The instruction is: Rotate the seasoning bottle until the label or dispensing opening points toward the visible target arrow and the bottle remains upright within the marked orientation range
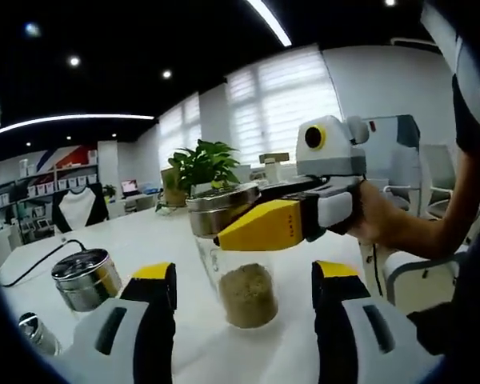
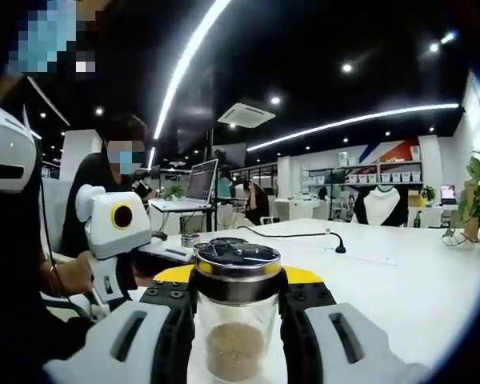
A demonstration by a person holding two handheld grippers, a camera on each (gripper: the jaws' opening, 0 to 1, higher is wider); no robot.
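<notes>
The seasoning bottle (image 1: 244, 288) is a clear glass jar with a metal lid (image 1: 220, 206) and tan powder in its lower part. It stands upright on the white table (image 1: 168, 232). My left gripper (image 1: 244, 276) is open, its jaws standing wide on either side of the bottle and short of it. My right gripper (image 1: 252, 220) comes in from the right, its yellow jaws shut on the bottle just under the lid. In the right gripper view the bottle (image 2: 236, 336) sits clamped between my right gripper (image 2: 238, 282). The left gripper's white body (image 2: 112, 232) is at the left.
A second metal-lidded shaker (image 1: 84, 278) and a smaller one (image 1: 34, 332) stand to the left on the table, near a black cable (image 1: 40, 260). A potted plant (image 1: 202, 164) is behind the bottle. A chair (image 1: 408, 264) stands at the right. People sit at a laptop (image 2: 200, 180).
</notes>
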